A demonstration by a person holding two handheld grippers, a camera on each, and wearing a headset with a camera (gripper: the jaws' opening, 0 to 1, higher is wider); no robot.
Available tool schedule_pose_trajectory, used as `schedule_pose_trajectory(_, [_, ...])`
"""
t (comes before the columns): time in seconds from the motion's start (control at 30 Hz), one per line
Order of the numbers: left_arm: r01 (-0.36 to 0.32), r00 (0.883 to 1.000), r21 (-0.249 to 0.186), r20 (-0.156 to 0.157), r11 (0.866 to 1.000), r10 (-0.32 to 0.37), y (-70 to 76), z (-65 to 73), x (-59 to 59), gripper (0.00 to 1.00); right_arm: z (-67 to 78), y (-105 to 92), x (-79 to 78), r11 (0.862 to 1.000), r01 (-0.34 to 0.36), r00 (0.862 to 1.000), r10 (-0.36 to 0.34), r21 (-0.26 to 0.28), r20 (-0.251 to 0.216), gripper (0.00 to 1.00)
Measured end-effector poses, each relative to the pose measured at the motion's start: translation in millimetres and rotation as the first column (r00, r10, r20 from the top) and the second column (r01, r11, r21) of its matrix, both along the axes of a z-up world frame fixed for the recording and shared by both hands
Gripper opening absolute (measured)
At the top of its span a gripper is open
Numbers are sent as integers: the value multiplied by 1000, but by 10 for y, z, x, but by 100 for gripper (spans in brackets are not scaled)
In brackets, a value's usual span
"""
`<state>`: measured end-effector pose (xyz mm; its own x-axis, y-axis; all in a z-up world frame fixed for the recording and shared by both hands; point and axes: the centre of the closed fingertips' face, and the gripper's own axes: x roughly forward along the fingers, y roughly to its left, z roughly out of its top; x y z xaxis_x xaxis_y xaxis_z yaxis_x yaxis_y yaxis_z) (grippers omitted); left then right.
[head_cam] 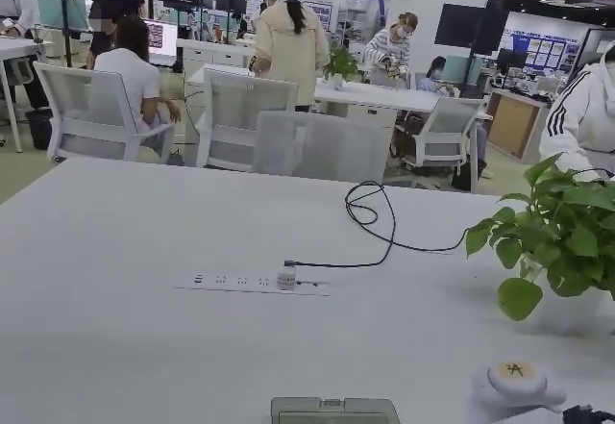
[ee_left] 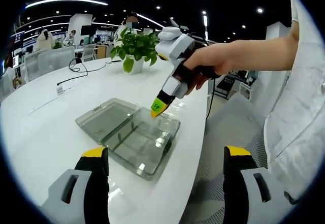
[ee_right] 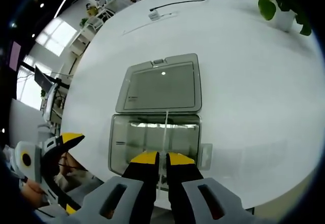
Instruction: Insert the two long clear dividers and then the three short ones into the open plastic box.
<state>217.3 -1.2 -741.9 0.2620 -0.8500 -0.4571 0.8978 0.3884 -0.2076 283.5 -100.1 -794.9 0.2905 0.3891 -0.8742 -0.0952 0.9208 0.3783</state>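
The right gripper (ee_right: 162, 157) pinches a clear divider (ee_right: 166, 127) over the open box (ee_right: 121, 138); the left gripper (ee_left: 165, 152) gapes wide, empty.

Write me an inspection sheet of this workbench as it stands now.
Surface: white table, smooth.
Job's things: open plastic box near the table's edge, lid laid flat; clear divider edge-on over the box.
Clutter: potted plant; small clear piece beside the box, kind unclear.
Grippers: left gripper open, short of the box; right gripper shut on the divider.
Cables: black cable plugged into power strip.
Surroundings: office chairs, people at desks.
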Motion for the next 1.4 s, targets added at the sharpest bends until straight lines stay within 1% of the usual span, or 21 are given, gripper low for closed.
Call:
schedule_pose_trajectory(0.07, [0, 1000, 0, 0, 1000, 0, 0, -1, 3, 96, -10, -3, -5, 1000, -8, 1000, 8, -9, 2, 7])
schedule_pose_trajectory(0.17, [-2, 1000, -5, 0, 1000, 2, -1, 7, 9, 96, -16, -1, -11, 1000, -2, 1000, 2, -3, 1, 7])
schedule_pose_trajectory(0.37, [0, 1000, 1, -1, 1000, 0, 12, -11, 6, 96, -29, 0, -17, 1000, -11, 1000, 11, -6, 4, 7])
schedule_pose_trajectory(0.47, [0, 1000, 6, -3, 1000, 0, 16, -25, 0, 96, -20, 32, -20, 999, -33, 999, 33, -11, 14, 7])
schedule_pose_trajectory(0.63, [2, 1000, 12, -6, 1000, -2, 13, -47, -9, 96, -49, 73, 3, 998, -58, 998, 58, -5, 26, 8])
schedule_pose_trajectory(0.77, [3, 1000, 16, -5, 1000, -3, 15, -50, -7, 97, -113, 140, -10, 996, -90, 995, 90, 1, 41, 9])
schedule_pose_trajectory(0.83, [1, 1000, 19, -5, 1000, -1, 20, -56, -2, 97, -164, 140, -13, 994, -108, 993, 108, -9, 47, 9])
schedule_pose_trajectory(1.03, [-7, 1000, 29, -9, 1000, 7, 45, -69, -1, 96, -207, 137, -10, 994, -105, 994, 104, 15, 36, 10])
schedule_pose_trajectory(1.23, [-13, 1000, 35, -9, 999, 13, 50, -66, 7, 96, -249, 145, -19, 993, -118, 992, 117, 17, 38, 10])
schedule_pose_trajectory(1.4, [-18, 1000, 42, -7, 999, 19, 64, -58, 14, 96, -261, 151, -18, 992, -118, 993, 116, 37, 37, 10])
